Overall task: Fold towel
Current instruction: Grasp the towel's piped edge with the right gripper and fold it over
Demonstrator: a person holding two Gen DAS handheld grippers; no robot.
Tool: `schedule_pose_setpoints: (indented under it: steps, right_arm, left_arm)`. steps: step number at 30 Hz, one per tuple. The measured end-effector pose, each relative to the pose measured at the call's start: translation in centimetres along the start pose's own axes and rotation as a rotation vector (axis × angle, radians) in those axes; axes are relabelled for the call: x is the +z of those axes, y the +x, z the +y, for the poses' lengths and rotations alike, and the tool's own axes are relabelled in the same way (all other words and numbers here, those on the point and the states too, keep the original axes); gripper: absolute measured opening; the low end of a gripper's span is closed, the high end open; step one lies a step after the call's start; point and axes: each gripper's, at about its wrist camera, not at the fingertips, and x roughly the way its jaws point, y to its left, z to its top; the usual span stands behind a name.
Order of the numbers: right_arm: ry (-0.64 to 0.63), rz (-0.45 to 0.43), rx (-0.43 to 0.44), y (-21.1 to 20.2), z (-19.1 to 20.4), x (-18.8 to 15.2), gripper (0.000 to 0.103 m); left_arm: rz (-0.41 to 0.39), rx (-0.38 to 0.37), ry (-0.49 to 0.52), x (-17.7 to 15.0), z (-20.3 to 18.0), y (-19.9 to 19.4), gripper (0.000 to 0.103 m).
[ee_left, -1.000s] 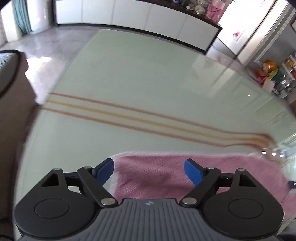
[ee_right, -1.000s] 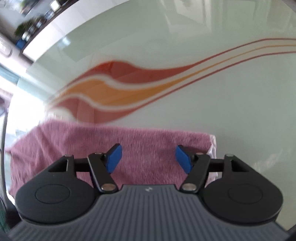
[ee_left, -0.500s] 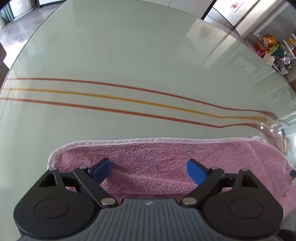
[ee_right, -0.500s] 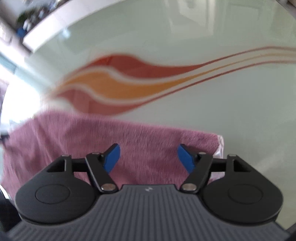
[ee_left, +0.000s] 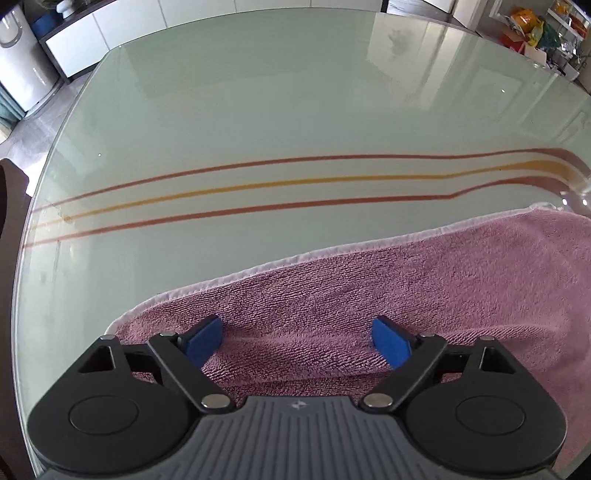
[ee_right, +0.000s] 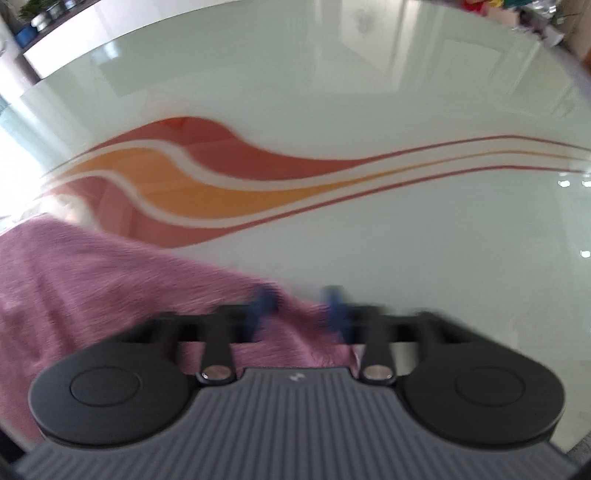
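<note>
A pink terry towel point(ee_left: 406, 288) with a pale hem lies on the glass table point(ee_left: 258, 110), stretched from lower left to right. My left gripper point(ee_left: 297, 339) points down over the towel's left end. It is open, its blue pads point(ee_left: 205, 338) wide apart, a low fold of cloth between them. In the blurred right wrist view the towel point(ee_right: 92, 277) fills the lower left. My right gripper point(ee_right: 298, 306) is closing, with the towel's right corner bunched between its blue pads point(ee_right: 263, 304).
The table point(ee_right: 443, 240) carries red and orange wavy stripes point(ee_right: 221, 192) beyond the towel. A white bin point(ee_left: 22, 66) and low white cabinets point(ee_left: 110, 33) stand past the far edge. Colourful clutter point(ee_left: 535, 26) sits at the far right. A dark chair point(ee_left: 7, 206) borders the left edge.
My left gripper has come down over the towel's left end, still open. The right gripper's pads, wide apart before, have come together on the towel's right corner.
</note>
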Motion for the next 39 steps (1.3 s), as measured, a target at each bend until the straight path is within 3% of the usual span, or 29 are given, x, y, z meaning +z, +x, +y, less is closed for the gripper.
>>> schedule_pose_setpoints:
  steps: [2,7,9,12,14,16,19,21,27,30,34,36,39]
  right_arm:
    - [-0.029,-0.002,-0.005,-0.2,0.5,0.1,0.011]
    - [0.026,-0.184,0.082,-4.5,-1.0,1.3,0.011]
    - [-0.048,-0.336,0.14,-8.4,-0.5,0.5,0.011]
    - [-0.297,-0.417,0.297,-12.0,1.8,-4.2,0.012]
    - [-0.468,-0.343,0.352,-12.2,3.3,-7.7,0.012]
    - [-0.651,-0.215,0.328,-10.8,4.5,-12.0,0.013]
    - [-0.686,-0.085,0.293,-9.1,4.0,-14.4,0.016]
    - [-0.6,-0.109,0.321,-9.0,2.8,-13.7,0.03]
    - [-0.447,-0.266,0.381,-11.1,1.0,-11.1,0.045]
    - [-0.421,-0.301,0.331,-12.1,-0.3,-11.0,0.044]
    - [-0.525,-0.148,0.401,-9.9,0.4,-13.4,0.038]
    - [-0.587,-0.086,0.362,-8.2,0.7,-14.2,0.028]
    - [-0.579,-0.032,0.306,-6.2,1.2,-14.8,0.023]
  left_arm:
    - [-0.006,0.002,0.0,0.0,-0.4,0.1,0.089]
    - [-0.015,0.0,0.004,0.0,-1.1,0.4,0.09]
    - [-0.013,-0.001,0.005,0.1,-1.4,0.6,0.09]
    - [-0.024,0.003,-0.002,-0.6,-2.9,-0.3,0.09]
    - [-0.032,0.001,0.002,-0.8,-2.6,-0.6,0.091]
    - [-0.035,-0.002,0.006,-0.9,-2.3,-0.9,0.092]
    - [-0.036,-0.003,0.008,-1.0,-2.1,-1.4,0.095]
    - [-0.037,-0.002,0.009,-1.7,-1.1,-2.4,0.095]
    - [-0.043,-0.004,0.008,-2.0,-1.0,-2.3,0.095]
    - [-0.049,-0.004,0.007,-2.2,-0.7,-1.9,0.096]
    - [-0.05,-0.007,0.008,-2.7,0.5,-2.0,0.098]
    - [-0.052,-0.007,0.009,-2.9,1.1,-1.9,0.099]
    - [-0.055,-0.007,0.01,-2.4,2.0,-1.4,0.099]
